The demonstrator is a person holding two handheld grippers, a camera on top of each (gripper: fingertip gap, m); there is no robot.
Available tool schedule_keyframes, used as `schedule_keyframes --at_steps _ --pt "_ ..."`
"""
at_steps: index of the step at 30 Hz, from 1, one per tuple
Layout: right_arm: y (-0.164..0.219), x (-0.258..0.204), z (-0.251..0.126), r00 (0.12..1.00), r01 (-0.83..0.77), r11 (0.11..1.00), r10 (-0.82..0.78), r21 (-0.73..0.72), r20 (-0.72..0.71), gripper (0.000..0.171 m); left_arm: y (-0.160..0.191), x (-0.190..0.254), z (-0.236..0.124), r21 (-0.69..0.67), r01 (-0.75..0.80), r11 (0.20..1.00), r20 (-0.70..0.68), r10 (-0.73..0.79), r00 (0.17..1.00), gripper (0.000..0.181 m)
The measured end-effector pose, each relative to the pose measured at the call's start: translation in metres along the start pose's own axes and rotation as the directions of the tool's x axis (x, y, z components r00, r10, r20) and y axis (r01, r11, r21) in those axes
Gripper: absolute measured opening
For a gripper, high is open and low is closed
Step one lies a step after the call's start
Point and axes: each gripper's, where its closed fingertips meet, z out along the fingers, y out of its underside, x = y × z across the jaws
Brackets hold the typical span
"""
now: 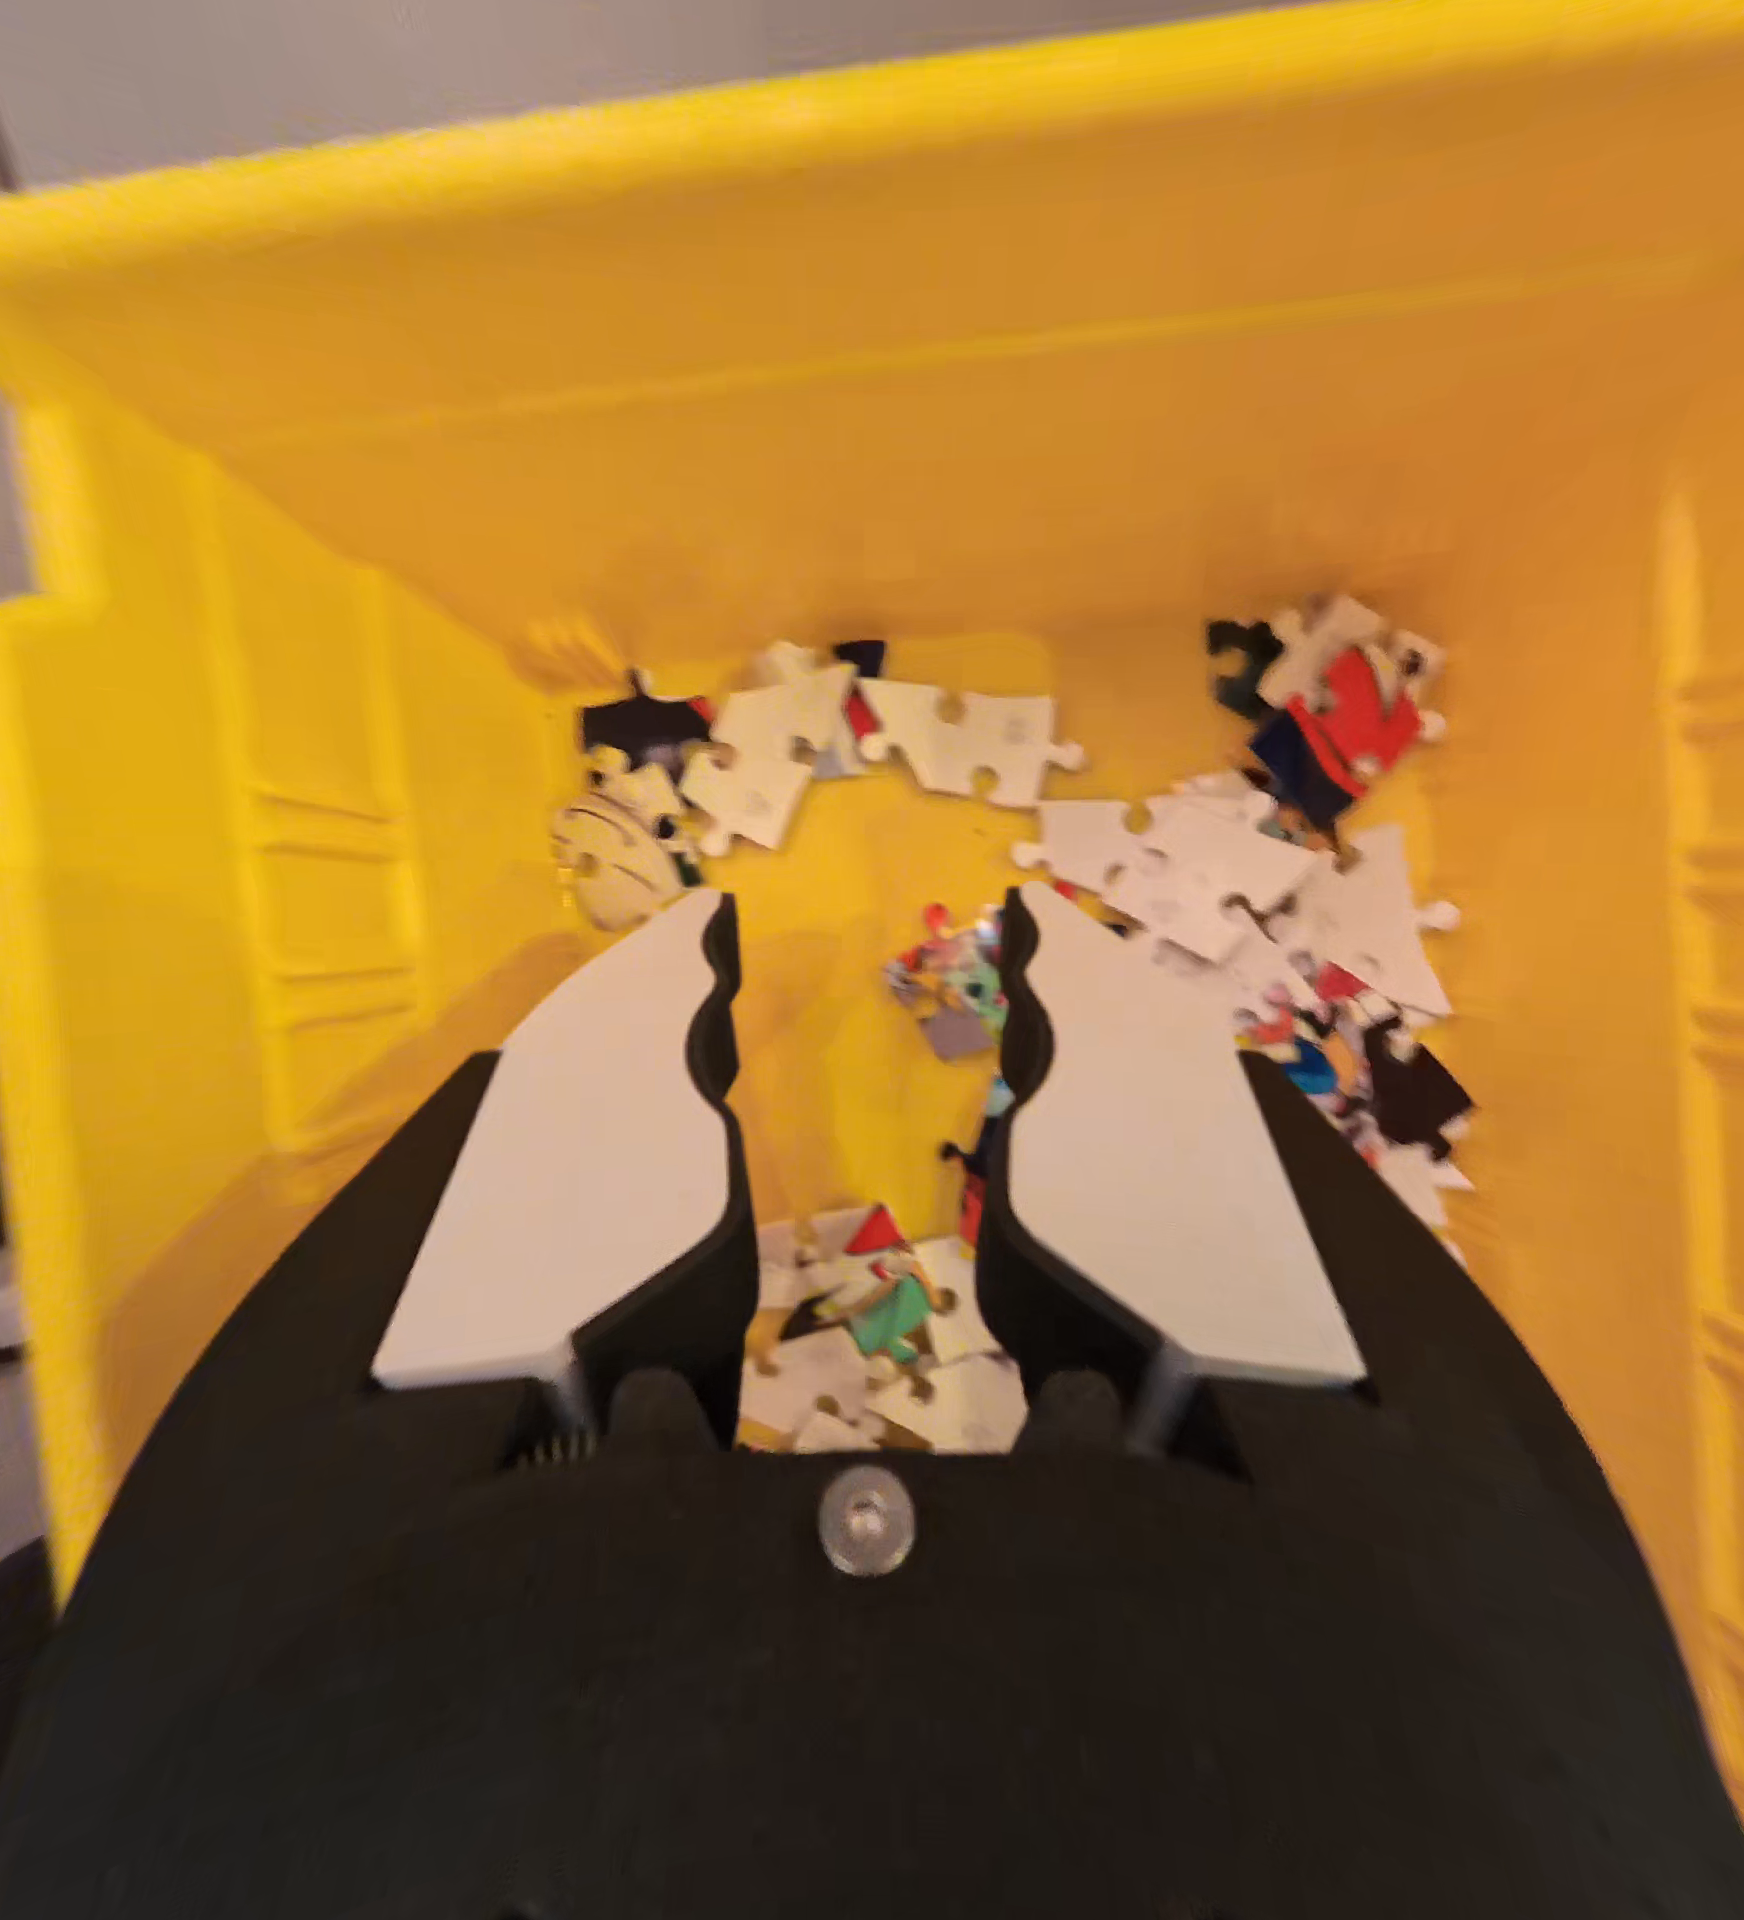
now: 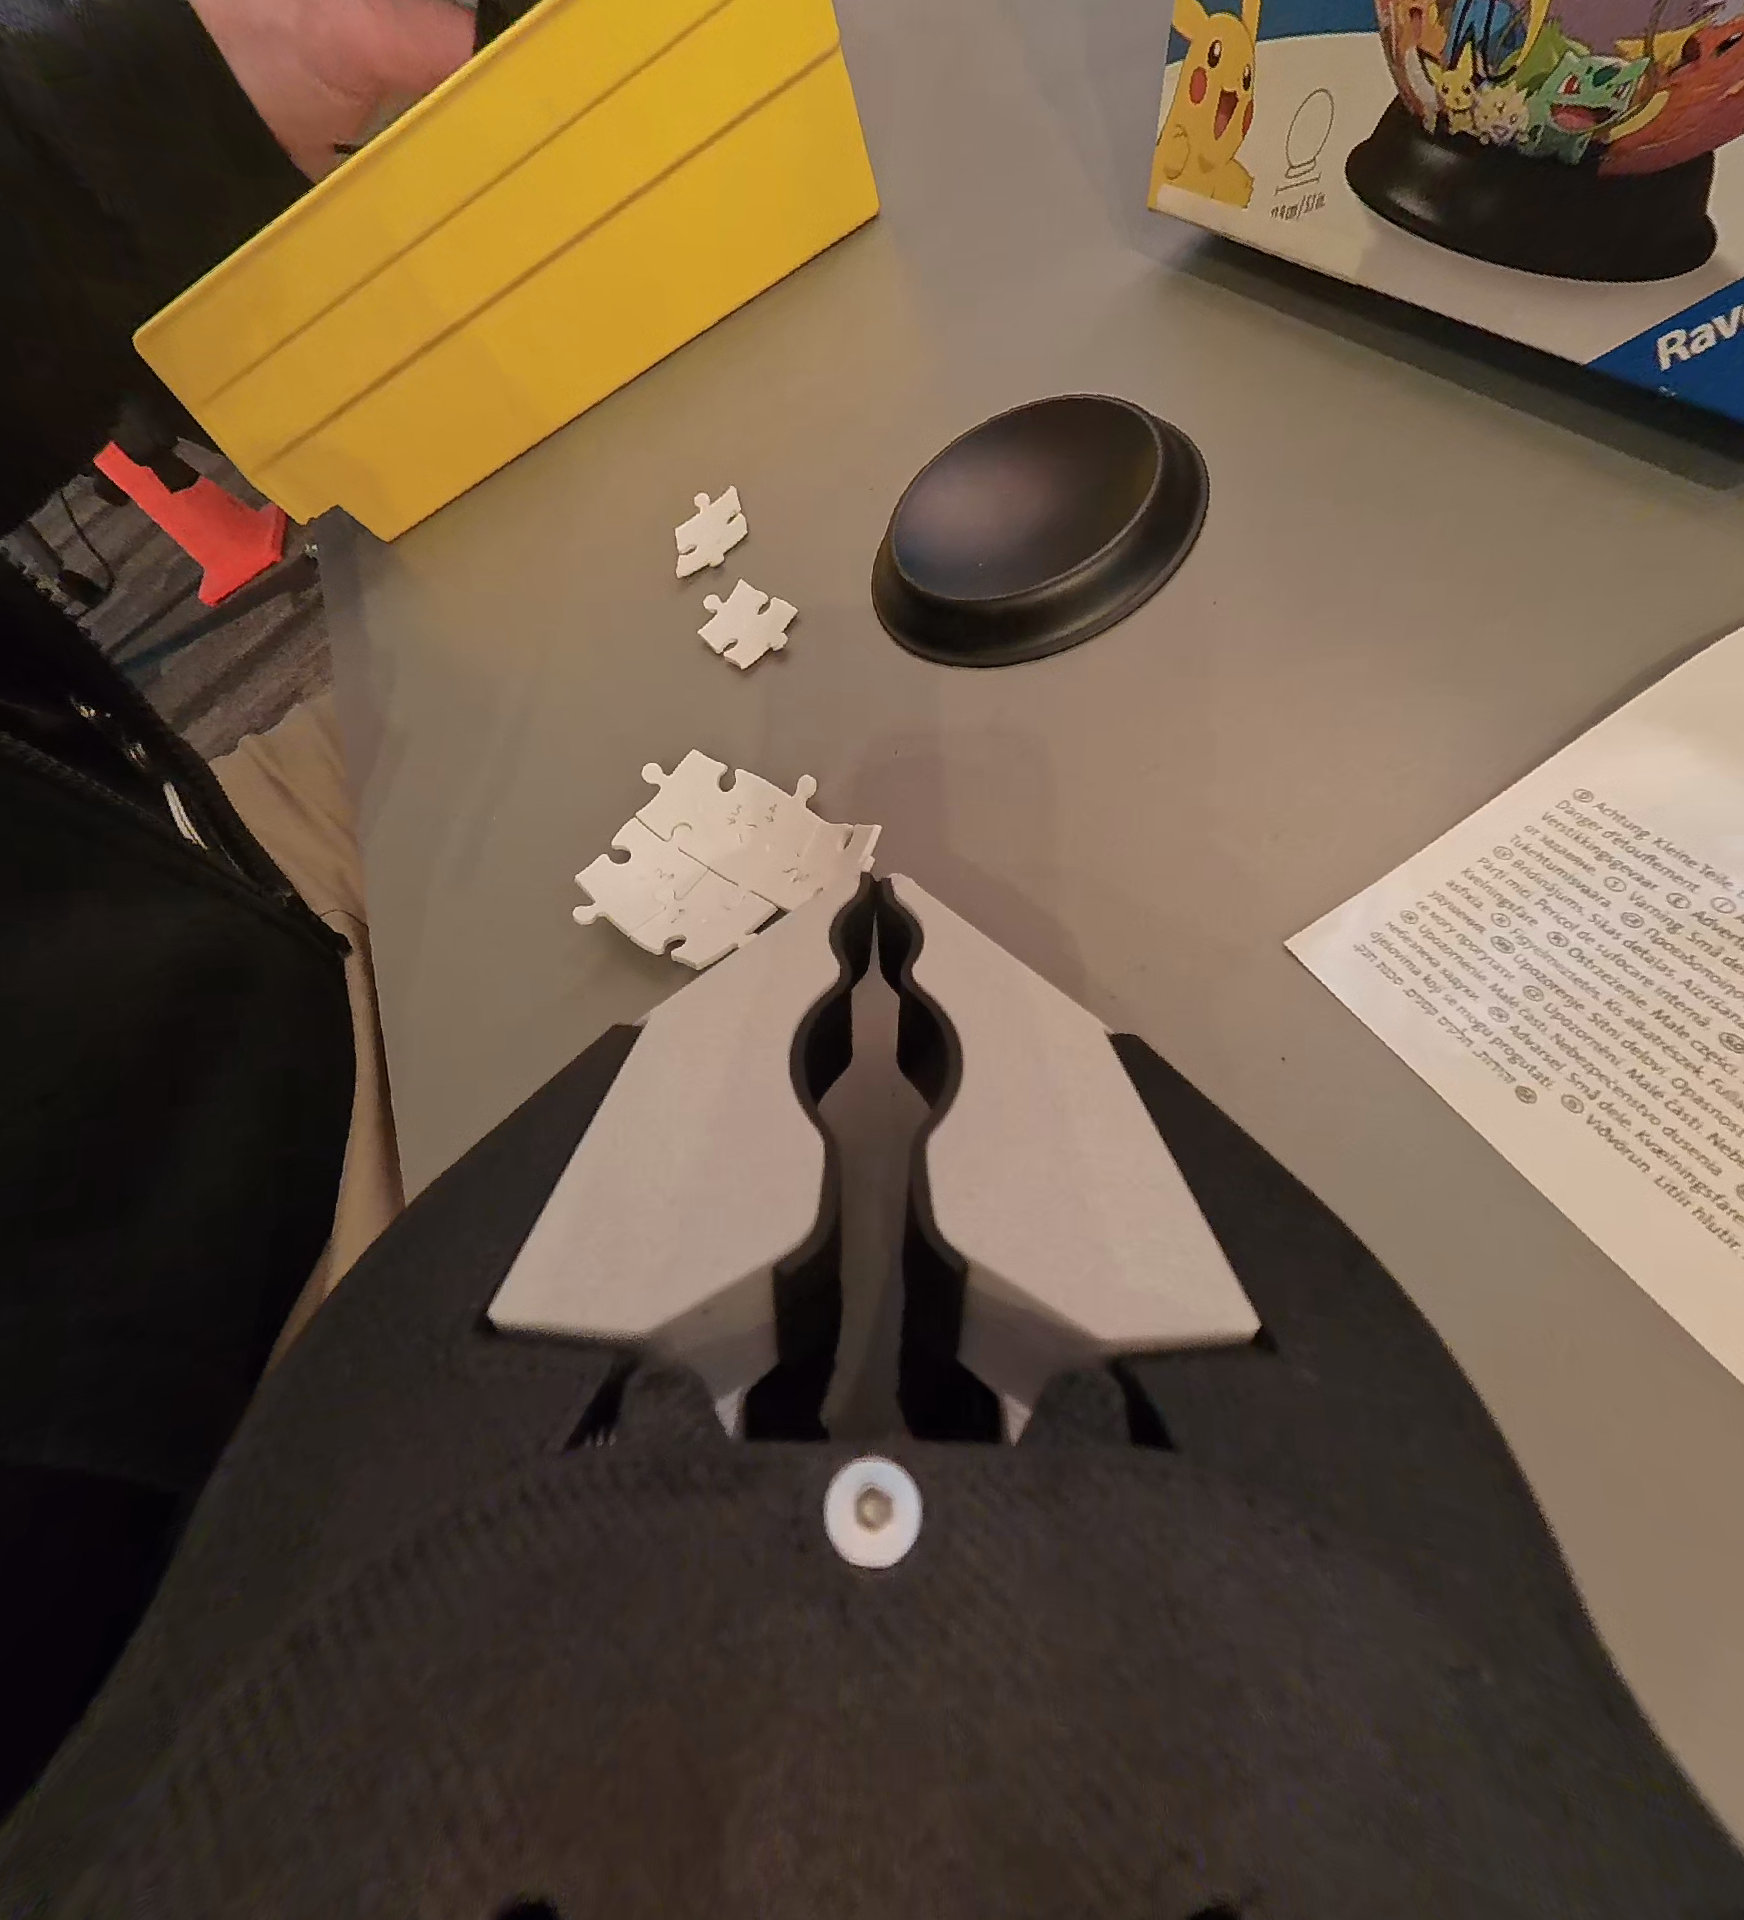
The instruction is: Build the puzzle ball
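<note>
Left hand-held gripper point(image 1: 870, 914) agape, empty | right hand-held gripper point(image 2: 876, 885) closed, empty | joined pieces point(image 2: 717, 864) white-side up

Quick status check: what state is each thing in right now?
left gripper: open, empty, inside the bin
right gripper: shut on joined patch
yellow bin: tilted
loose pieces: scattered in bin
joined patch: white side up
two single pieces: unjoined, on table
black stand: empty
</note>
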Motion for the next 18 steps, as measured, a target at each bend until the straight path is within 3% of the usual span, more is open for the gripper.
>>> schedule_keyframes --at_steps 4,7,11,13,18 --pt "0.000 0.000 0.000 1.000 0.005 1.000 -0.005 0.001 -0.004 0.000 0.000 -0.025 0.019 -0.060 -0.032 0.998 0.107 0.038 0.993 0.067" --pt "0.000 0.000 0.000 1.000 0.005 1.000 -0.005 0.005 -0.005 0.000 -0.001 -0.024 0.033 -0.055 0.058 0.997 0.036 -0.056 0.998 0.074" --pt "0.000 0.000 0.000 1.000 0.000 1.000 0.000 0.004 0.000 0.000 -0.002 -0.031 0.035 0.007 0.117 0.993 0.072 -0.118 0.990 0.069" --pt "-0.001 0.000 -0.001 1.000 -0.003 1.000 0.003 0.005 0.002 0.000 0.002 -0.028 0.033 -0.031 0.149 0.988 0.056 -0.147 0.988 0.065" --pt "-0.001 0.000 -0.001 1.000 -0.002 1.000 0.002 0.011 0.002 0.000 0.014 0.016 0.016 -0.139 0.155 0.978 -0.169 -0.178 0.969 0.028"
